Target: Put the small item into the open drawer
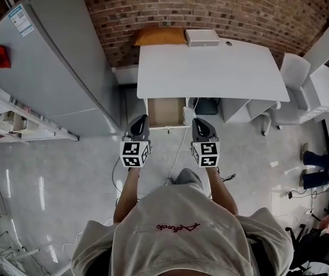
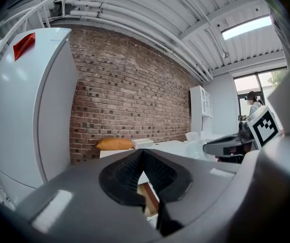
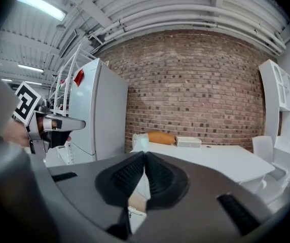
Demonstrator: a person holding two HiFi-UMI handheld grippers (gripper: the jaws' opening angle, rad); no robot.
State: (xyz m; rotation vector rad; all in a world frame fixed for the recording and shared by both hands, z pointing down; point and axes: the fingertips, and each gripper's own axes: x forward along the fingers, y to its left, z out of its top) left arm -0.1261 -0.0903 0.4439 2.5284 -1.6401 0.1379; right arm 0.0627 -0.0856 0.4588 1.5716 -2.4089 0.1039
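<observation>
The drawer (image 1: 165, 112) stands pulled open under the front edge of the white desk (image 1: 210, 71), its wooden inside showing. My left gripper (image 1: 140, 119) hovers at the drawer's left front corner, shut with nothing in it; its jaws (image 2: 142, 152) meet at the tip. My right gripper (image 1: 196, 121) hangs at the drawer's right front corner, shut on a small translucent white item (image 1: 188, 114). That item (image 3: 141, 141) sticks up from the closed tips in the right gripper view. Part of the drawer (image 3: 137, 202) shows below those jaws.
A tall white fridge (image 1: 55, 56) stands left of the desk. An orange cushion (image 1: 160, 36) and a white box (image 1: 202, 37) lie at the desk's back edge. A white chair (image 1: 294, 73) is at the right. Cables lie on the floor (image 1: 176, 154). Another person's legs (image 1: 320, 165) show far right.
</observation>
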